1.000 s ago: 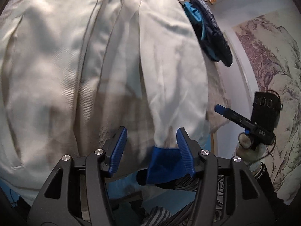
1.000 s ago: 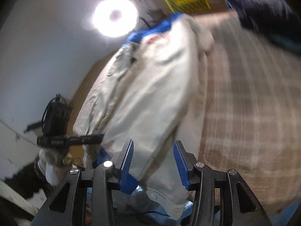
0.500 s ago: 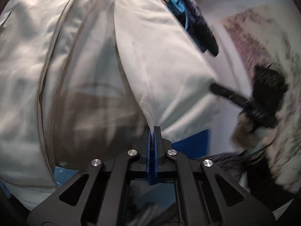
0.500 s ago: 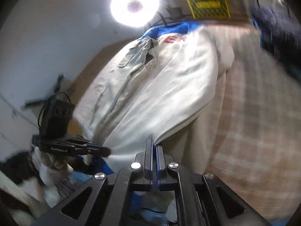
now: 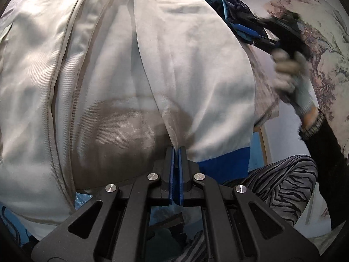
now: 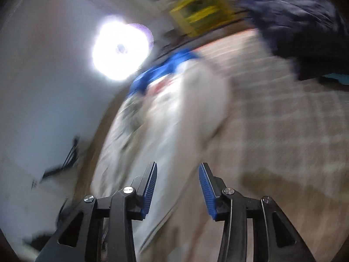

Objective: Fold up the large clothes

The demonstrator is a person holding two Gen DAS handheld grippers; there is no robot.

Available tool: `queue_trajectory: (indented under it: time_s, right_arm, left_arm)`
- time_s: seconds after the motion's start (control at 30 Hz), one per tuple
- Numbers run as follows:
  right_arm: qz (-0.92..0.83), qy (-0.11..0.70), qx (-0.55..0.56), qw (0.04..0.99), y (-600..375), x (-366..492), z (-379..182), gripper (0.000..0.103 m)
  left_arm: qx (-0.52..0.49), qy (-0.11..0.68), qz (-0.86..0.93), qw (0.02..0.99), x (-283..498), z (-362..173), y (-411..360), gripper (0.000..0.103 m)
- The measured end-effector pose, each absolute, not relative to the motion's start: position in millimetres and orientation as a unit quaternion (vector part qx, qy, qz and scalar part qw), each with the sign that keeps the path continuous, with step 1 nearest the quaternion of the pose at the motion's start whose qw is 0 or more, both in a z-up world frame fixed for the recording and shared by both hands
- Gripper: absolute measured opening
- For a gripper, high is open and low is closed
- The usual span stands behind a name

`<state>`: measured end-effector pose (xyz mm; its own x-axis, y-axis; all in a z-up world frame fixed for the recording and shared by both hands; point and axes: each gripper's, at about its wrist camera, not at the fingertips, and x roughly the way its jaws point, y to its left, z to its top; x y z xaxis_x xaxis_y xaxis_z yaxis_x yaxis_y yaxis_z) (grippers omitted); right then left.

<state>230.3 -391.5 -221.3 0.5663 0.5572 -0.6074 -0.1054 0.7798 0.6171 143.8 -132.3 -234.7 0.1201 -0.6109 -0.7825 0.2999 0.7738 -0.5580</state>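
Left claw is pinching the sleeve edge at bottom centre, jaws closed on cloth; right claw has just been opening, nothing betw. pads, garment lying mid-frame on bed. Risk: one-point grip may be bunching the fold, sleeve sliding. Right view is blurring badly; cuff partly hidden.

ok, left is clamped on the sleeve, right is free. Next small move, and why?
Probably carry the left hand-held gripper across to lay the sleeve over the pale jacket body. It is shut on the sleeve's edge near the blue cuff. The right hand-held gripper has just been opening, nothing pinched between its jaws, and its view is motion-blurred, so it looks already clear of the fold.
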Motion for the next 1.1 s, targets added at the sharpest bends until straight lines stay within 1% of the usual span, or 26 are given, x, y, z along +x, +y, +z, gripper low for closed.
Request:
queue_trajectory:
  time_s: [0.13, 0.27, 0.3, 0.37, 0.4, 0.43, 0.47, 0.6, 0.7, 0.73, 0.77, 0.8, 0.83, 0.87, 1.0, 1.1]
  right_arm:
    - [0.162, 0.425, 0.338, 0.824, -414.2, 289.6, -254.8, 0.043]
    - [0.164, 0.439, 0.337, 0.816, -409.1, 331.6, -274.6, 0.042]
    - [0.169, 0.439, 0.338, 0.815, -405.5, 338.8, -275.8, 0.037]
    - [0.185, 0.434, 0.343, 0.812, -396.9, 350.4, -278.1, 0.024]
    - [0.185, 0.434, 0.336, 0.815, -392.2, 353.7, -276.4, 0.009]
    - [0.174, 0.435, 0.311, 0.827, -387.2, 355.8, -269.2, 0.001]
    - [0.164, 0.434, 0.287, 0.838, -385.2, 357.3, -262.5, 0.0]
    - [0.122, 0.417, 0.218, 0.874, -390.2, 360.7, -223.3, 0.0]
    - [0.133, 0.43, 0.217, 0.866, -387.5, 374.1, -226.4, 0.0]
    - [0.131, 0.441, 0.212, 0.862, -383.9, 378.5, -230.8, 0.005]
    - [0.117, 0.446, 0.201, 0.864, -380.7, 378.4, -232.9, 0.005]
    - [0.116, 0.448, 0.203, 0.863, -382.8, 369.7, -232.3, 0.011]
    - [0.117, 0.45, 0.211, 0.86, -386.6, 361.0, -230.1, 0.027]
    - [0.119, 0.446, 0.222, 0.859, -390.5, 353.3, -224.4, 0.032]
    - [0.139, 0.428, 0.238, 0.861, -404.9, 307.6, -192.8, 0.034]
    - [0.172, 0.412, 0.247, 0.86, -408.2, 252.5, -166.6, 0.035]
  left_arm:
    - [-0.131, 0.587, -0.308, 0.737, 139.7, -232.6, -128.9, 0.001]
    - [-0.132, 0.589, -0.307, 0.736, 138.6, -231.5, -127.1, 0.001]
    - [-0.133, 0.59, -0.307, 0.735, 138.5, -231.4, -127.1, 0.001]
    - [-0.136, 0.592, -0.307, 0.733, 140.0, -232.0, -127.5, 0.001]
    - [-0.138, 0.592, -0.307, 0.732, 141.3, -232.1, -127.7, 0.001]
    - [-0.143, 0.593, -0.306, 0.731, 140.8, -231.3, -126.3, 0.001]
    - [-0.147, 0.593, -0.306, 0.73, 140.5, -230.6, -126.5, 0.001]
    - [-0.157, 0.591, -0.316, 0.725, 131.2, -229.0, -131.8, 0.0]
    - [-0.132, 0.592, -0.313, 0.73, 130.1, -234.2, -140.4, 0.0]
    - [-0.135, 0.593, -0.312, 0.73, 130.4, -236.1, -140.6, 0.0]
    - [-0.132, 0.591, -0.311, 0.732, 130.7, -237.3, -139.5, 0.0]
    - [-0.129, 0.589, -0.31, 0.735, 130.9, -237.2, -139.1, 0.0]
    - [-0.128, 0.586, -0.311, 0.737, 130.2, -236.3, -137.9, 0.0]
    - [-0.134, 0.583, -0.315, 0.737, 129.5, -235.9, -136.1, 0.001]
    - [-0.137, 0.575, -0.326, 0.738, 130.2, -235.7, -133.7, 0.001]
    - [-0.153, 0.572, -0.337, 0.732, 131.3, -238.6, -133.3, 0.0]
